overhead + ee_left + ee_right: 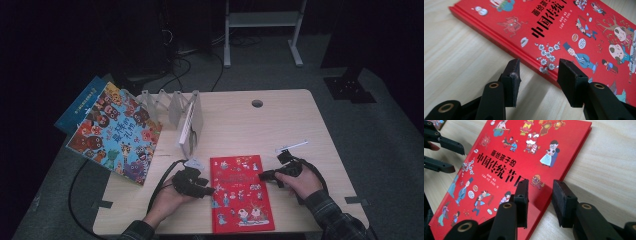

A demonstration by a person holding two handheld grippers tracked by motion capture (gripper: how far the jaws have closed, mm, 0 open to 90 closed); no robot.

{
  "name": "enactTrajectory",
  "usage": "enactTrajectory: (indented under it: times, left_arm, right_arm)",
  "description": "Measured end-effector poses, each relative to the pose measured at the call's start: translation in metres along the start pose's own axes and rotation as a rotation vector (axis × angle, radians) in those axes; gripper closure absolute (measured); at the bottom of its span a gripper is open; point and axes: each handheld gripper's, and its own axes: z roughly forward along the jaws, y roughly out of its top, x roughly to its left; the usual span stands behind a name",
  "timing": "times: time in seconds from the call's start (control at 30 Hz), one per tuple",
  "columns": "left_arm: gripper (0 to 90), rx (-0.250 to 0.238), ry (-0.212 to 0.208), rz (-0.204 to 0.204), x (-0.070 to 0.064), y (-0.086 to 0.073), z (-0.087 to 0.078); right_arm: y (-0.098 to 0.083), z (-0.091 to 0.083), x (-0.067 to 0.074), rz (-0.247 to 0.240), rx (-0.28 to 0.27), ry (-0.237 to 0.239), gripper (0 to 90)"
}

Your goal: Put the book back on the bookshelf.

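A red picture book (240,192) with Chinese lettering lies flat at the table's front middle. My left gripper (210,190) is at the book's left edge. In the left gripper view its jaws (539,67) stand apart astride the spine of the book (574,25), one over the wood and one over the cover. My right gripper (262,175) is at the book's right edge. Its jaws (540,185) straddle that edge of the book (506,150) with a gap, pressing on nothing. The left gripper (457,160) also shows far off in the right gripper view.
A colourful cartoon book (117,132) overhangs the table's left side, on top of a blue one (80,107). A folding rack (175,107) with an upright white book (189,131) stands behind. A white strip (292,146) lies near the right gripper. The light wood table (300,120) has a cable hole (257,103).
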Motion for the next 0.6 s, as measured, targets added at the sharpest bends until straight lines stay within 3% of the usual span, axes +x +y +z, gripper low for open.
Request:
enactTrajectory:
  times: [0.13, 0.6]
  left_arm:
    - [51.4, 0.023, 0.004, 0.018, -0.0034, 0.0014, 0.0043]
    - [50.9, -0.002, -0.001, -0.017, -0.0036, -0.0008, 0.0051]
  right_arm:
    - [0.0, 0.0012, -0.0021, 0.01, 0.009, -0.004, 65.5]
    - [0.0001, 0.0028, -0.0067, 0.068, 0.022, 0.027, 61.7]
